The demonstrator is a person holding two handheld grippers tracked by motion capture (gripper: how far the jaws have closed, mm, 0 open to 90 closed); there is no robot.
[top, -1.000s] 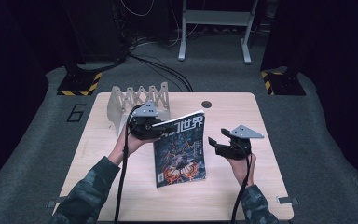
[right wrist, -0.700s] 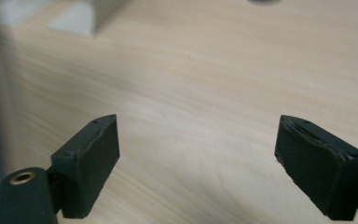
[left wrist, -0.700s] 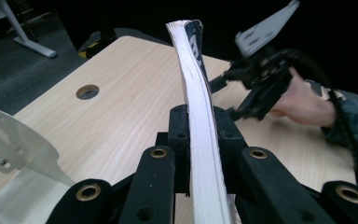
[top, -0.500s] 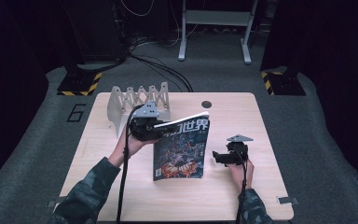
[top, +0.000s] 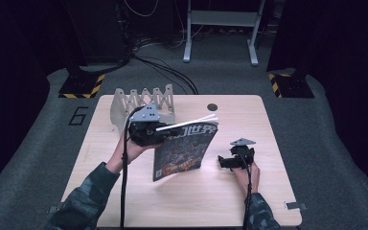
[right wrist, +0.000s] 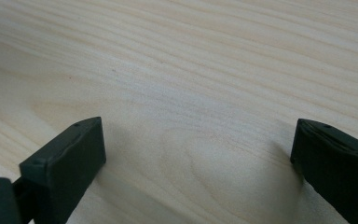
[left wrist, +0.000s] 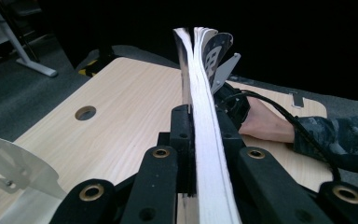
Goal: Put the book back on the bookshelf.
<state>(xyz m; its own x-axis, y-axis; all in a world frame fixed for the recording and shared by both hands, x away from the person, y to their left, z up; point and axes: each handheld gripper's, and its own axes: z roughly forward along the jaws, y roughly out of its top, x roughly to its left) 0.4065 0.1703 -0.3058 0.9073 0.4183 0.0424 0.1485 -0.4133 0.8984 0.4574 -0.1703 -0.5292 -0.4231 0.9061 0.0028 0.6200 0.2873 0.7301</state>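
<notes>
My left gripper [top: 159,132] is clamped on the top edge of a magazine [top: 184,151], holding it upright over the middle of the tabletop [top: 124,191]. My right gripper [top: 227,162] sits low near the right edge, jaws wide apart. The white slotted rack [top: 141,98] at the far left corner holds nothing that I can see.

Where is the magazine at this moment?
In the high view, the magazine stands mid-table, gripped at its top corner by the left gripper, between the white rack and the right gripper.
</notes>
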